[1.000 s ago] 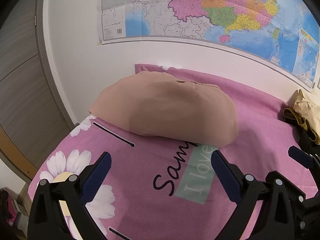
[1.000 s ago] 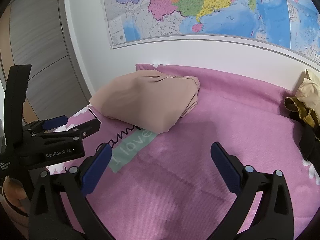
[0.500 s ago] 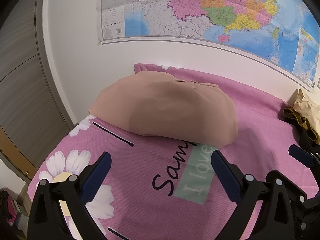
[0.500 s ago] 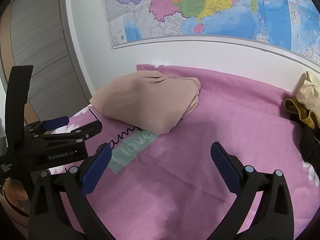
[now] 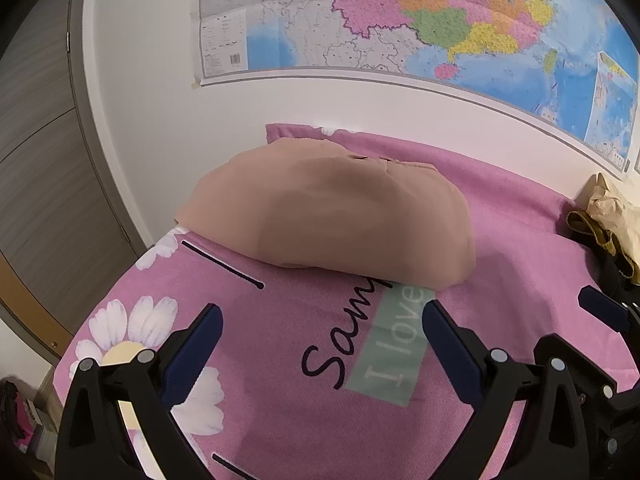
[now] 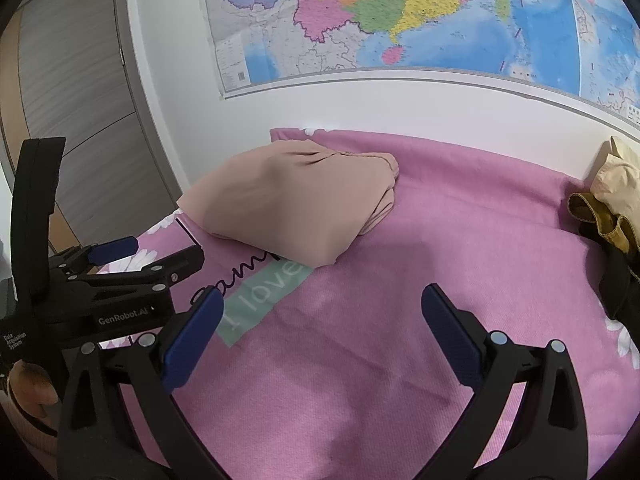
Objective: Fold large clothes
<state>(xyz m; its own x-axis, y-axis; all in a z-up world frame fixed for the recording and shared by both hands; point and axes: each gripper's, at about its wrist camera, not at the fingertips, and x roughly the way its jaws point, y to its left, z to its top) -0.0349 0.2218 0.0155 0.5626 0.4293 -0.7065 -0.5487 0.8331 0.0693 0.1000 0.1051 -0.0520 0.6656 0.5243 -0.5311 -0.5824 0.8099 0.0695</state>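
From the left wrist camera, the left gripper (image 5: 320,332) hangs over the pink bedspread (image 5: 280,412) with its blue-padded fingers (image 5: 198,348) spread wide and nothing between them, and just beyond lies the folded beige garment (image 5: 332,218) near the white wall under the map (image 5: 420,20), with a heap of yellowish clothes (image 5: 608,220) off at the right edge. From the right wrist camera, the right gripper (image 6: 320,332) is likewise spread and empty above bare bedspread (image 6: 360,360), the garment (image 6: 296,200) sits ahead to its left, partly over the "I love" lettering (image 6: 264,300), and the left gripper (image 6: 152,258) shows at the left edge with its fingers parted.
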